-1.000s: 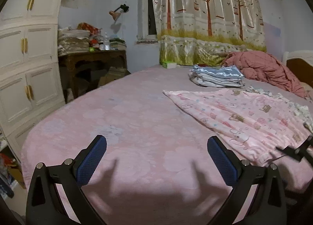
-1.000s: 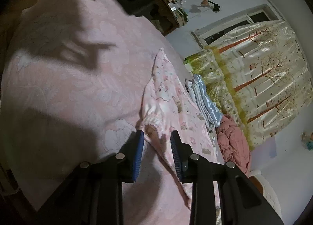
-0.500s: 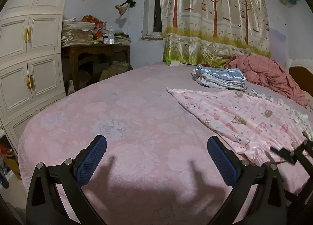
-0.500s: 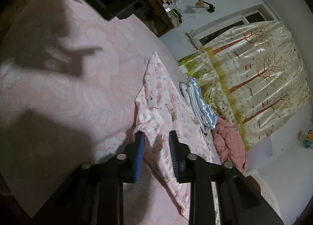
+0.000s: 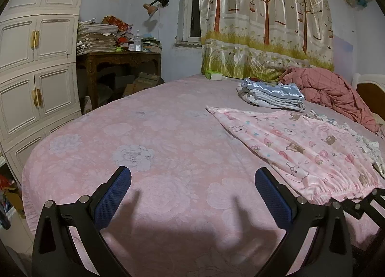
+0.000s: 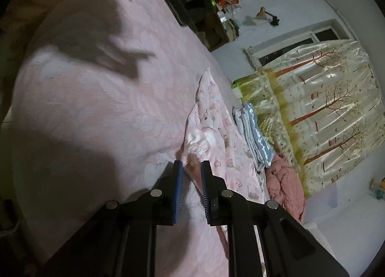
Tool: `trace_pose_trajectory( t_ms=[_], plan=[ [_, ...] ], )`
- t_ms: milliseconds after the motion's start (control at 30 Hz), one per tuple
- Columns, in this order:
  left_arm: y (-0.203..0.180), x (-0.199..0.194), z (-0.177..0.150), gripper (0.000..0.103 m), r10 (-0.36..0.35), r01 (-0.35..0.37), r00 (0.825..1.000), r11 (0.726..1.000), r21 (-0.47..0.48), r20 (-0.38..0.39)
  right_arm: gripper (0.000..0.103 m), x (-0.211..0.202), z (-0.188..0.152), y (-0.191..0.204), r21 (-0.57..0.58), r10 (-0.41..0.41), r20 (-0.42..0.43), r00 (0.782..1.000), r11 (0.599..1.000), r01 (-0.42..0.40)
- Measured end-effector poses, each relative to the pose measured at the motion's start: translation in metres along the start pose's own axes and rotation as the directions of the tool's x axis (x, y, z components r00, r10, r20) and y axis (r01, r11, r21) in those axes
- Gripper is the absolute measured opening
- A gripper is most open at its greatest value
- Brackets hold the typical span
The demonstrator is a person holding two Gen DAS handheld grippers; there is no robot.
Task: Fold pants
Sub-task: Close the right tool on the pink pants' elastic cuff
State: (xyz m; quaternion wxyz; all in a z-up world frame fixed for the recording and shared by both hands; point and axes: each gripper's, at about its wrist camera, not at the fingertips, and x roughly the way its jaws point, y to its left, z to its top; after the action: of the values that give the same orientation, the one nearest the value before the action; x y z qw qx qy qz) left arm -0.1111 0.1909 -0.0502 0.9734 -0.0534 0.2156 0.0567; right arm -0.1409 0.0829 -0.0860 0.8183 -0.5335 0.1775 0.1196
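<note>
Pink cartoon-print pants (image 5: 300,147) lie spread flat on the right half of the pink bedspread (image 5: 144,132), their gathered waistband toward me. My right gripper (image 6: 191,168) is at that waistband (image 6: 192,154); its jaws are closing, and the bunched cloth fills the narrow gap between the blue pads. In the left wrist view the same gripper shows as black fingers (image 5: 368,200) at the waistband's near edge. My left gripper (image 5: 192,180) stands wide open over bare bedspread, left of the pants, with nothing between its fingers.
A folded blue and white stack (image 5: 272,96) and a crumpled red quilt (image 5: 332,89) lie at the far side of the bed. A white cabinet (image 5: 36,72) and a cluttered wooden desk (image 5: 115,60) stand left. A tree-print curtain (image 5: 264,24) hangs behind.
The right gripper's jaws have narrowed around the waistband, and the cloth there has bunched up and lifted slightly. The left gripper stays open in place.
</note>
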Motion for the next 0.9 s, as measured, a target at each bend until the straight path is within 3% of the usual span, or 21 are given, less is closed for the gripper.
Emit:
trace_pose_trajectory(
  t_ms=[133, 267, 400, 567, 667, 700, 767, 900],
  plan=[
    [0.002, 0.001, -0.001, 0.102, -0.003, 0.003, 1.0, 1.0, -0.01, -0.008, 0.015, 0.008, 0.003, -0.004, -0.038, 0.039, -0.012, 0.999, 0.998, -0.039],
    [0.002, 0.002, -0.001, 0.102, -0.006, 0.005, 1.0, 1.0, -0.009, -0.011, 0.029, 0.008, 0.006, -0.005, -0.075, 0.014, -0.007, 1.0, 0.997, -0.015],
    [0.002, 0.003, -0.001, 0.102, -0.006, 0.006, 1.0, 1.0, -0.009, -0.014, 0.029, 0.015, 0.009, -0.007, -0.091, 0.06, -0.037, 0.998, 0.994, -0.063],
    [0.0, 0.004, -0.002, 0.102, -0.007, 0.007, 1.0, 1.0, -0.012, -0.022, 0.029, 0.018, 0.011, -0.001, -0.135, 0.039, -0.043, 0.998, 0.99, -0.045],
    [0.0, 0.004, -0.002, 0.102, -0.005, 0.005, 1.0, 1.0, -0.014, -0.021, 0.025, 0.02, 0.014, 0.005, -0.135, -0.011, -0.045, 0.999, 0.991, 0.004],
    [0.0, 0.004, -0.002, 0.102, -0.004, 0.004, 1.0, 1.0, -0.015, -0.021, 0.016, 0.021, 0.014, 0.004, -0.126, -0.014, -0.048, 0.999, 0.992, 0.007],
    [0.001, 0.005, -0.002, 0.102, -0.004, 0.003, 1.0, 1.0, -0.02, -0.023, 0.01, 0.02, 0.012, 0.005, -0.109, -0.005, -0.056, 0.998, 0.994, -0.002],
    [0.0, 0.01, 0.004, 0.102, -0.046, 0.046, 0.998, 0.999, -0.005, -0.052, 0.008, 0.014, 0.007, 0.007, -0.082, -0.053, -0.009, 0.999, 0.995, 0.052]
  ],
)
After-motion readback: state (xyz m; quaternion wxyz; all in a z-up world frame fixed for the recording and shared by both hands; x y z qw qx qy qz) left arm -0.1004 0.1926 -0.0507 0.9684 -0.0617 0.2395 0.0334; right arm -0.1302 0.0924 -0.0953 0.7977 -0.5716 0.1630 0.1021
